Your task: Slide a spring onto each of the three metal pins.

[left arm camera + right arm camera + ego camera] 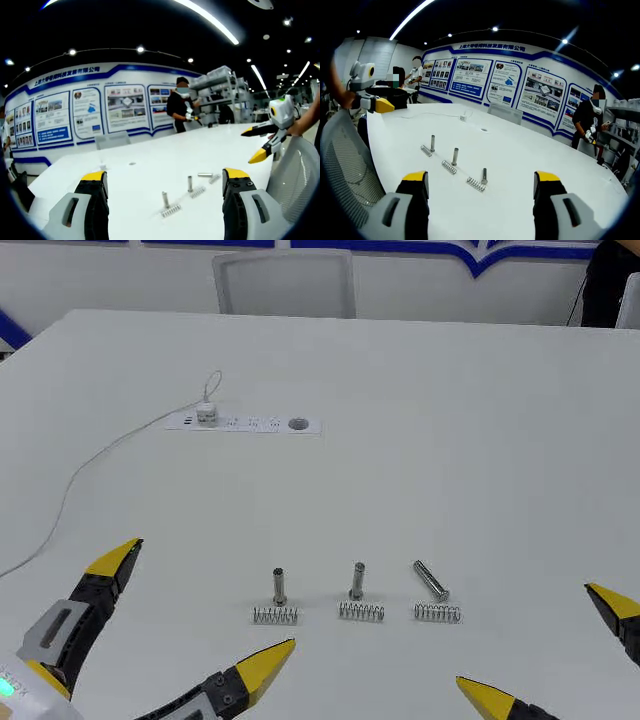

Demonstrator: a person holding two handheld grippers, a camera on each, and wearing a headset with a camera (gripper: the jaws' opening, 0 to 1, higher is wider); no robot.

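Left claw (195,605) released, jaws spread wide, nothing between them. Right claw (548,648) the same, wide apart and empty. Held low over the near edge of the table (450,440), one at near left, one at near right, with the parts in a row between them and slightly farther.

Left pin (279,586) and middle pin (357,580) standing upright, wide end down. Right pin (430,580) lying down, long axis running from far left to near right. Just on the near side of each pin, one spring flat on the table: left spring (275,615), middle spring (361,612), right spring (437,613). All three with long axis left to right, none on a pin yet. By judgement, no part of the task done.

For the coming move: left spring nearest to the left claw, right spring nearest to the right claw, middle spring about equal for both. Probably needed: jaws placed across the coil, then the spring turned upright over a pin tip. Lying pin probably to be raised or held first.

In the left gripper view, right pin (205,175) plainly flat on its side. In the right gripper view, same pin (484,175) looking short and almost upright, likely foreshortened; pose not sure from there alone.

Far on the table, power strip (245,423) with cable (100,455), well apart from the parts.
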